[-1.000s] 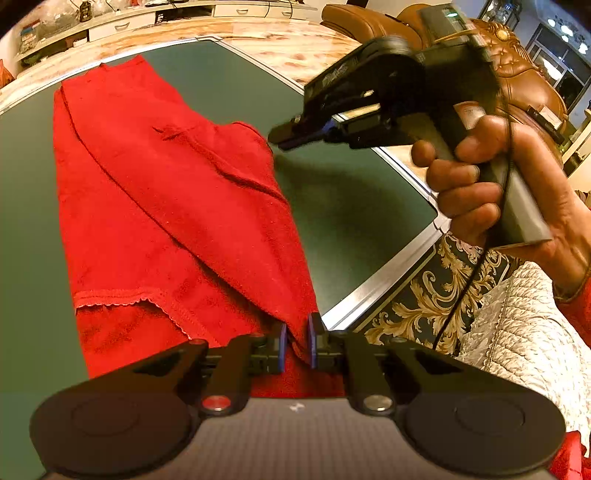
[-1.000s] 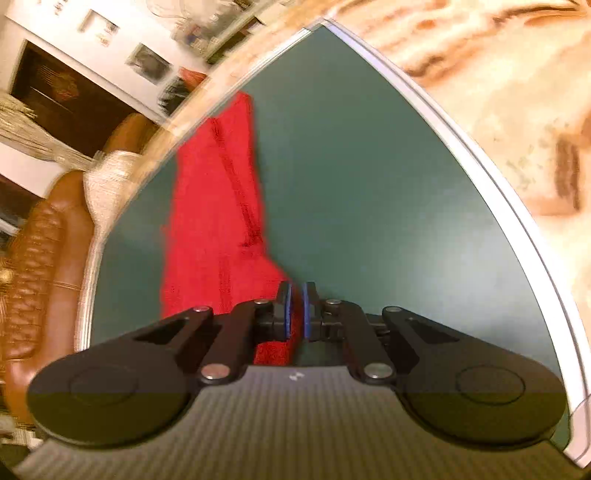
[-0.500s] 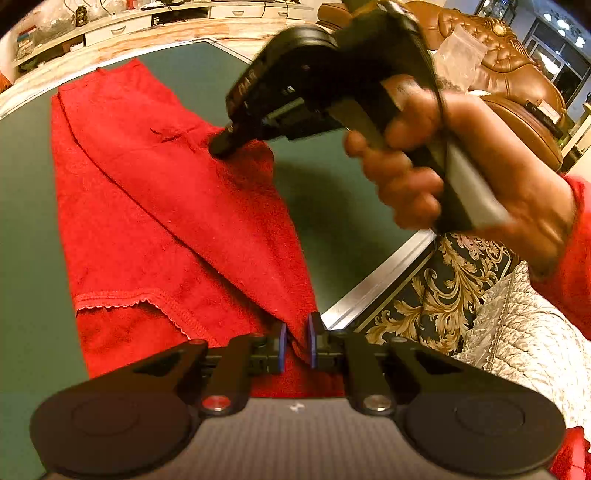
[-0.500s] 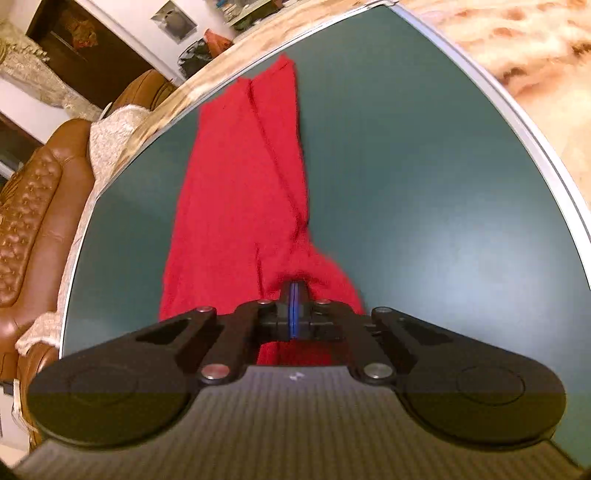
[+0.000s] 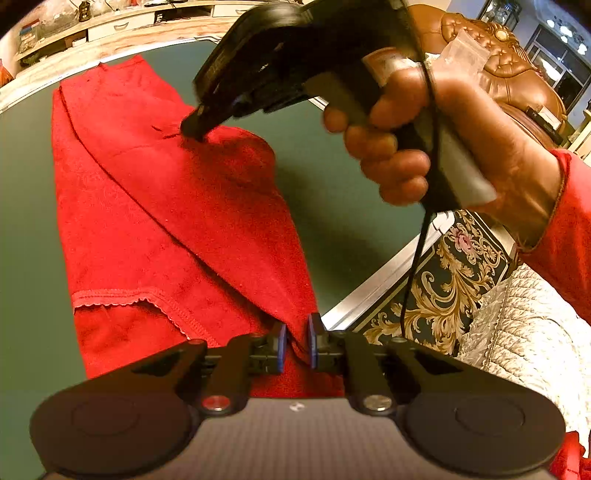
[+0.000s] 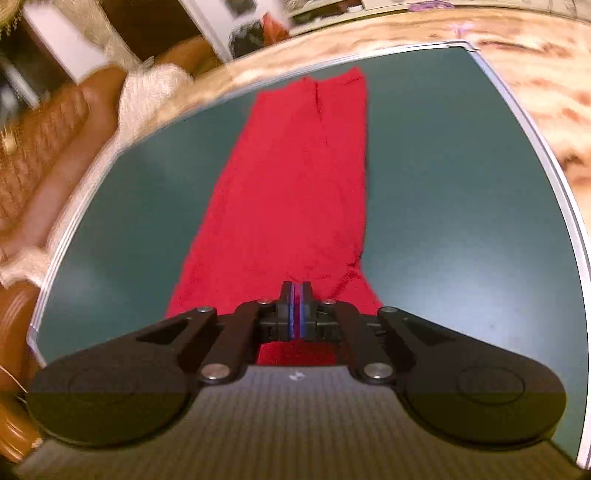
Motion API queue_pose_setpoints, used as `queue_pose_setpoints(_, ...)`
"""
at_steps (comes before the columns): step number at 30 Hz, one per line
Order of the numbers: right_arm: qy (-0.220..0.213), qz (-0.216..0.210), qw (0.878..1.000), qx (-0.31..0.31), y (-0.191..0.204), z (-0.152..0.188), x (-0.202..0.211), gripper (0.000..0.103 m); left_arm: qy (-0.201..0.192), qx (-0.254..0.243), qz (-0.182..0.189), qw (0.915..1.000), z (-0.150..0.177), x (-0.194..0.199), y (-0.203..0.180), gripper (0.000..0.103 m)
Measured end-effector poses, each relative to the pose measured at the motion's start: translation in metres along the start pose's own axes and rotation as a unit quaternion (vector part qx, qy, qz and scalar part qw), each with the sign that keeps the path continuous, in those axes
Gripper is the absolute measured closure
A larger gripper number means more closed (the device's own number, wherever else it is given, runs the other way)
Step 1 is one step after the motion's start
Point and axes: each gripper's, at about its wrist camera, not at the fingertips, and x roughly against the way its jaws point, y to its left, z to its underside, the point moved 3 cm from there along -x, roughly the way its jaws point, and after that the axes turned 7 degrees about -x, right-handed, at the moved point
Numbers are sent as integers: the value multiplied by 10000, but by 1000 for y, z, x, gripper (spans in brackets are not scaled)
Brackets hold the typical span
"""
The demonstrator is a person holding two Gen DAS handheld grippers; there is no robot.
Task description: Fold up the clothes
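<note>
A red garment lies lengthwise on the dark green table, one side folded over along a diagonal edge. My left gripper is shut on the garment's near right edge, by the table's rim. My right gripper appears in the left wrist view, tips shut and pinching a raised bump of the red cloth at mid-length. In the right wrist view the right gripper is shut on the garment, which stretches away over the table.
The table's metal rim runs close on the right, with an ornate patterned side and a quilted white cover beyond. A brown leather sofa stands behind. A shelf with clutter is at the far end.
My right gripper came down from above the table onto the garment's middle, closed on the cloth and is lifting a fold of it. My left gripper kept its hold.
</note>
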Motion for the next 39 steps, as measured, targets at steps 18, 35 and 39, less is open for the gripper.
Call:
queue_pose_setpoints(18, -200, -250, 9976, -612, -15, -32, -10, 99, -223, -1, -106, 9997, -14, 5, 8, 73)
queue_pose_setpoints(35, 466, -350, 9979, -273, -37, 35, 49, 103, -460, -596, -247, 9969, -69, -40, 28, 68)
queue_pose_setpoints(39, 287, -149, 9993, -206, -45, 29, 51, 103, -509, -585, -278, 9966, -65, -41, 30, 68)
